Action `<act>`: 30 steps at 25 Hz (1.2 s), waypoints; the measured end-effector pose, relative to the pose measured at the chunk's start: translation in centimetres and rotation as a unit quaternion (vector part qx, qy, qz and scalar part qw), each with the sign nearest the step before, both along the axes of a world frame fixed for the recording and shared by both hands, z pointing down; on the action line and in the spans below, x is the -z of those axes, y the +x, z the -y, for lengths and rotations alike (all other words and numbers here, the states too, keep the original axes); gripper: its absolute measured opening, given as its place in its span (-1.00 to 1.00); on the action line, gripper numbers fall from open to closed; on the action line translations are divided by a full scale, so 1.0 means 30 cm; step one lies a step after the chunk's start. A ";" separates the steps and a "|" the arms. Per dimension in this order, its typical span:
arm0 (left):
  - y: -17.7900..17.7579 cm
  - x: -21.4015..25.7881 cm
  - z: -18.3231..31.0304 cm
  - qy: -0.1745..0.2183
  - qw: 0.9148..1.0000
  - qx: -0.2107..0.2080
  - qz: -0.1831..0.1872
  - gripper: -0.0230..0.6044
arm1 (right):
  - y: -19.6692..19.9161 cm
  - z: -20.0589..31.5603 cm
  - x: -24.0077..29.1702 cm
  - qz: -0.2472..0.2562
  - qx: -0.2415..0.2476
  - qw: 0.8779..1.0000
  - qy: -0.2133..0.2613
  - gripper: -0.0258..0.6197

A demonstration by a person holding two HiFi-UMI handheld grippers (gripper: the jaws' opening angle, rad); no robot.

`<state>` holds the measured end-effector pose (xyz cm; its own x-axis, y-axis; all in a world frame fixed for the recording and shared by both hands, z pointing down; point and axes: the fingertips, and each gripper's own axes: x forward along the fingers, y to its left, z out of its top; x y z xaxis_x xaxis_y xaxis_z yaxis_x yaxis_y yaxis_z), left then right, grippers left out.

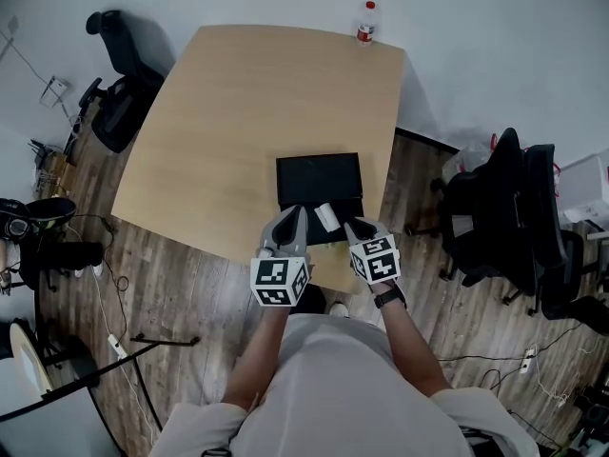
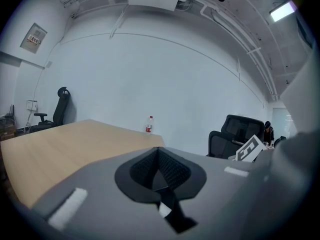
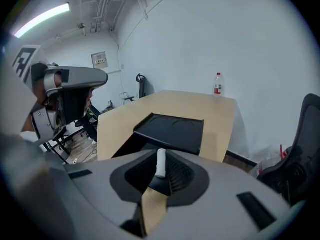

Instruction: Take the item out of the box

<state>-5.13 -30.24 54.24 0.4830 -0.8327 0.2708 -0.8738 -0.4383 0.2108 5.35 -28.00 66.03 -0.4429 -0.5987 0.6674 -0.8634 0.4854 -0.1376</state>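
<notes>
A black box [image 1: 319, 179] lies near the front edge of the wooden table [image 1: 238, 112]; in the right gripper view the box [image 3: 172, 129] lies just beyond the jaws. My right gripper [image 1: 350, 225] is shut on a small white item [image 1: 326, 217], which sticks up between its pads as a slim white strip [image 3: 161, 161] in the right gripper view. The item hangs over the box's near edge. My left gripper [image 1: 291, 217] sits close to the item's left. In its own view the left gripper [image 2: 159, 170] has its jaws together with nothing between them.
A water bottle [image 1: 367, 22] stands at the table's far edge. Black office chairs stand at the right [image 1: 514, 217] and the far left [image 1: 119, 84]. Cables and equipment lie on the wood floor at the left [image 1: 57, 246].
</notes>
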 end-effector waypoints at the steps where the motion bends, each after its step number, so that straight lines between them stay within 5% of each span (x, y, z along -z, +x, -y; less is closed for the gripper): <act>1: -0.003 -0.005 0.011 -0.002 1.000 0.000 -0.001 -0.90 | -0.005 0.007 -0.011 -0.004 0.003 1.000 -0.005 -0.87; 10: -0.052 -0.052 0.125 -0.016 1.000 0.007 -0.008 -0.90 | -0.086 0.082 -0.114 -0.031 0.045 0.997 -0.052 -0.60; 15: -0.077 -0.077 0.177 -0.028 1.000 0.009 -0.011 -0.90 | -0.135 0.102 -0.188 -0.047 0.082 0.992 -0.090 -0.27; 30: -0.110 -0.089 0.294 -0.022 1.000 0.001 0.001 -0.90 | -0.157 0.123 -0.379 -0.131 0.127 0.969 -0.168 -0.24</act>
<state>-8.44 -39.06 56.90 0.4801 -0.8213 0.3083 -0.8754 -0.4260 0.2284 0.64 -31.67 77.42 -0.3369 -0.2211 0.9152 -0.7484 0.6526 -0.1179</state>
